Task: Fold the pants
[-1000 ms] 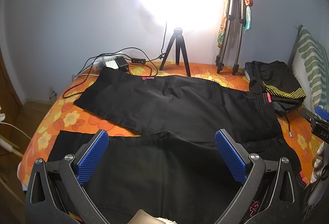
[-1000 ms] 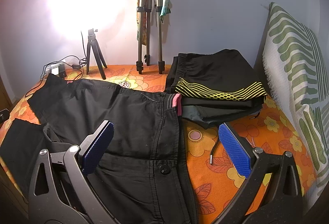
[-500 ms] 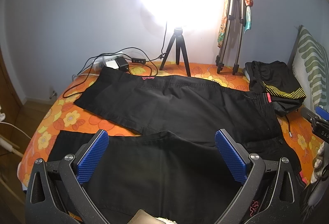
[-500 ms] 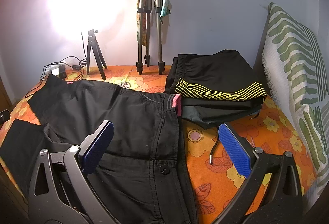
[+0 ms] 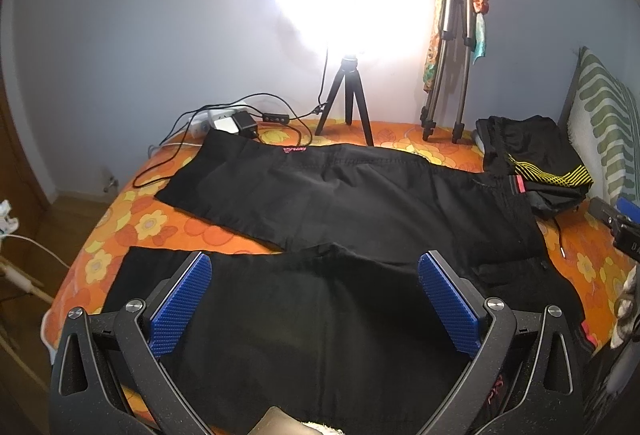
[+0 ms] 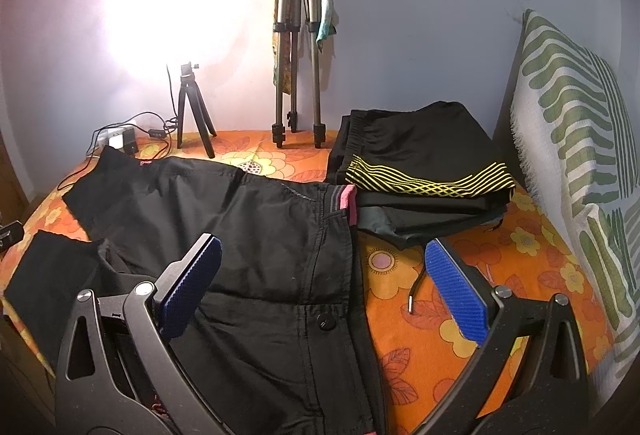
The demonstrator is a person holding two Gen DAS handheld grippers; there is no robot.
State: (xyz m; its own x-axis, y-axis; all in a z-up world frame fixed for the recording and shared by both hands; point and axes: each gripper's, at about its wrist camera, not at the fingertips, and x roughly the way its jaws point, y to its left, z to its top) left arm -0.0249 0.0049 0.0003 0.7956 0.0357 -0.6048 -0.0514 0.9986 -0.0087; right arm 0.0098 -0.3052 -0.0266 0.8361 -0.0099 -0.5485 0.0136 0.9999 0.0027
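Nothing is shifting between the earlier pictures and this one: both tools are staying where they were, and the black woven trousers (image 5: 360,203) are lying exactly as before, spread flat across the orange flower-print bedsheet (image 5: 132,227) with the two legs splayed apart toward the left and the waistband with its pink inner trim (image 6: 351,209) at the right. That stillness suggests the folding is not yet starting and the person is lining up a first grasp. The left gripper (image 5: 314,309) is hovering over the nearer trouser leg with its blue ribbed pads spread wide and holding nothing; the right gripper (image 6: 324,289) is hanging likewise wide apart and empty above the waist, near the black button (image 6: 325,321). Bringing one leg over the other looks like the likely opening move. Just beside the waistband a stack of folded black shorts with yellow wavy stripes (image 6: 424,171) is sitting, its drawstring end (image 6: 412,305) trailing onto the sheet, so it may be crowding any sweep on that side. Farther back, a small black tripod under a glaring lamp (image 5: 346,99), a taller folded silver tripod (image 5: 450,47), and a white power strip with tangled black cables (image 5: 224,121) are standing close to the far leg's hem, while a green-and-white patterned pillow (image 6: 576,155) is leaning along the right edge.
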